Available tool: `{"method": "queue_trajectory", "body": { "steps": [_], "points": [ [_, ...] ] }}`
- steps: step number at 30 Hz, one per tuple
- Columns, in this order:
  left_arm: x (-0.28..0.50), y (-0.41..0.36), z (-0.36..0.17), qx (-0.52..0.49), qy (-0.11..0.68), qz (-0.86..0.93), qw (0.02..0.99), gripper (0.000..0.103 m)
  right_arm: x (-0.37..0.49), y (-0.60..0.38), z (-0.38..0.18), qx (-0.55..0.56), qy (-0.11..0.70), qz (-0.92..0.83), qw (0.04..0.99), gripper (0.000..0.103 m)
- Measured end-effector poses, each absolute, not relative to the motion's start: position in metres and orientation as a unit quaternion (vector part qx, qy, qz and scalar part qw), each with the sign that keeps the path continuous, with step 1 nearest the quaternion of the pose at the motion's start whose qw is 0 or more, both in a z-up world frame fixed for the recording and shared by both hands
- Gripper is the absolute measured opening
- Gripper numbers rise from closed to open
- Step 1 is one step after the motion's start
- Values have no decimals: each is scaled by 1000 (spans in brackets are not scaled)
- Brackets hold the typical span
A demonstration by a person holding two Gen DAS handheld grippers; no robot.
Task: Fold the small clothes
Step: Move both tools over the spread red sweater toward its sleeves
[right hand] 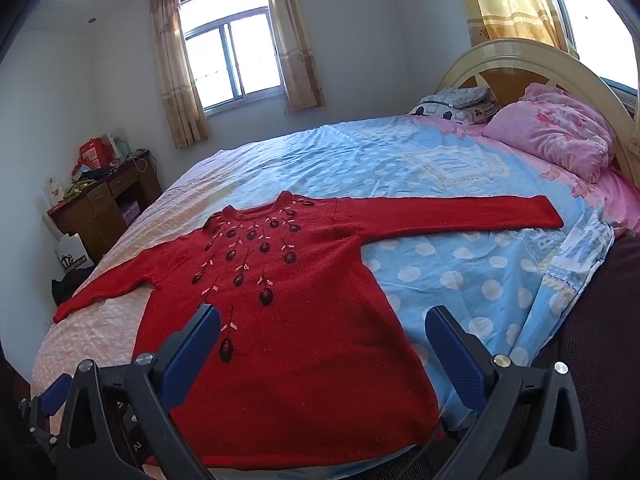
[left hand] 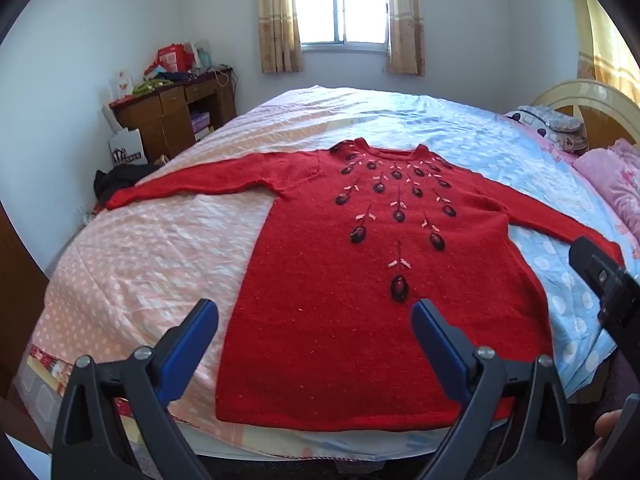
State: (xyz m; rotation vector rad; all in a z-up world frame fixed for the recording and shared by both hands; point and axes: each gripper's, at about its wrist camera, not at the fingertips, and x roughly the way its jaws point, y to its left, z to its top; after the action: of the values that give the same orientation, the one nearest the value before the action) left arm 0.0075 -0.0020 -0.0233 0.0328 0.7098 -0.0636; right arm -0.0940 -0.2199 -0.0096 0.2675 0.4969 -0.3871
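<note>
1. Plainly, both tongs stand wide apart with nothing between them: the left gripper (left hand: 314, 322) hangs over the hem end of the red sweater (left hand: 360, 300), and the right gripper (right hand: 322, 330) hangs over the same sweater's hem corner on the headboard side.
2. The sweater lies flat and face up on the bed (left hand: 140, 240), hem at the near edge, collar toward the window (left hand: 342, 4), both sleeves spread straight out from the body.
3. Risk, as I judge it: the knit is thick and soft, so a shallow pinch at the hem may take only the top layer and leave the back behind, skewing the fold.
4. The sewn-on dark beads (left hand: 400, 288) run down the middle of the sweater; a fingertip dragged across them could snag.
5. The sleeve on the desk side reaches the bed's edge near the dark clothing (left hand: 120, 180) there; a careless tug on the sweater could slide that cuff off.
6. Writing: beside the desk (left hand: 176, 116), away from the sweater, a white paper bag (left hand: 128, 148) carries a dark crown-like print with lettering too small to read, and the red boxes (left hand: 172, 58) atop the desk are probably printed but illegible.
</note>
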Motion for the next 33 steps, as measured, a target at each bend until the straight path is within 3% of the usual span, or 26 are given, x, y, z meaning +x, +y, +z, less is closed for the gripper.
{"method": "queue_trajectory", "body": {
  "steps": [33],
  "points": [
    [88, -13, -59, 55, 388, -52, 918, 100, -23, -255, -34, 85, 290, -239, 923, 102]
  ]
}}
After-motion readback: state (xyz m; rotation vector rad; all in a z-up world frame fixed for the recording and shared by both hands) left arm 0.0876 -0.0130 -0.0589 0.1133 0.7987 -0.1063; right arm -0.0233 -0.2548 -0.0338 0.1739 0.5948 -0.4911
